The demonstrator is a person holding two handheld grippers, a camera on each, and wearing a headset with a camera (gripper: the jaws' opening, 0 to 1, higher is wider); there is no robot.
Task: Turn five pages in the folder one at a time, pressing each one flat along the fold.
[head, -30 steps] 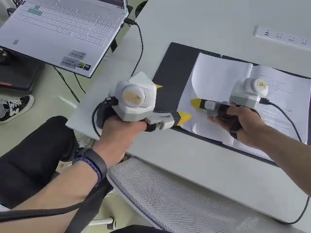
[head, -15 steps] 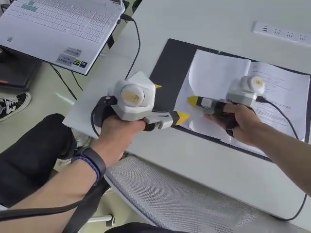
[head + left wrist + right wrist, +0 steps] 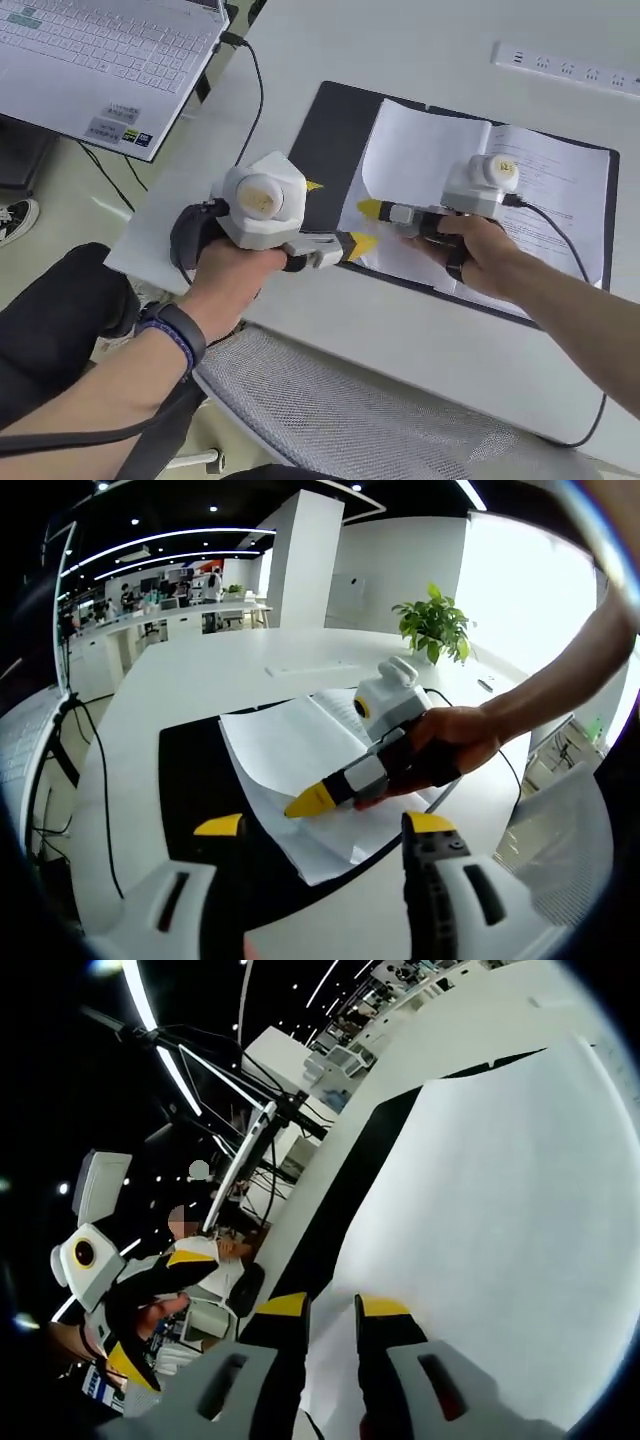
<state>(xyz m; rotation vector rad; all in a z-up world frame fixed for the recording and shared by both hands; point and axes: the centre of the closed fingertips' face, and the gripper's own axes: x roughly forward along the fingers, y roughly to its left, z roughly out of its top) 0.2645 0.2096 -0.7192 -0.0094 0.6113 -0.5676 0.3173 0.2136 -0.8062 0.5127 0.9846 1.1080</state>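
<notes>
Desk [image 3: 420, 40]: white and wide; it carries the laptop, the folder and the power strip.
Chair [image 3: 330, 410]: grey mesh, just under the desk's near edge.
Laptop [image 3: 100, 60]: open at the far left, on a lower stand beside the desk, with its pale keyboard facing up.
Folder [image 3: 335, 140]: black, lying open and flat in the middle of the desk, with its left inside cover bare.
Blank page [image 3: 420, 150]: white, on the left of the fold and curving up off the folder, with its free edge toward the bare cover.
Printed page [image 3: 560, 190]: flat on the right half of the folder, covered in lines of small text.
Power strip [image 3: 565, 68]: white, at the far right of the desk, well apart from the folder.
Cable [image 3: 255, 90]: black, running from the laptop down across the desk's left edge.
Left tool [image 3: 325, 825]: jaws wide apart with nothing between them; it hovers at the folder's near left corner, by the desk's near edge, pointing toward the pages.
Right tool [image 3: 333, 1306]: jaws close together with a narrow gap; one jaw is over the blank page, the other over the black cover. The page's edge runs in the gap, but I cannot tell whether it is gripped.
Left hand [image 3: 225, 275]: wrapped around the left tool's handle.
Right hand [image 3: 480, 250]: around the right tool, above the pages.
Wristband [image 3: 175, 330]: dark, on the left wrist.
</notes>
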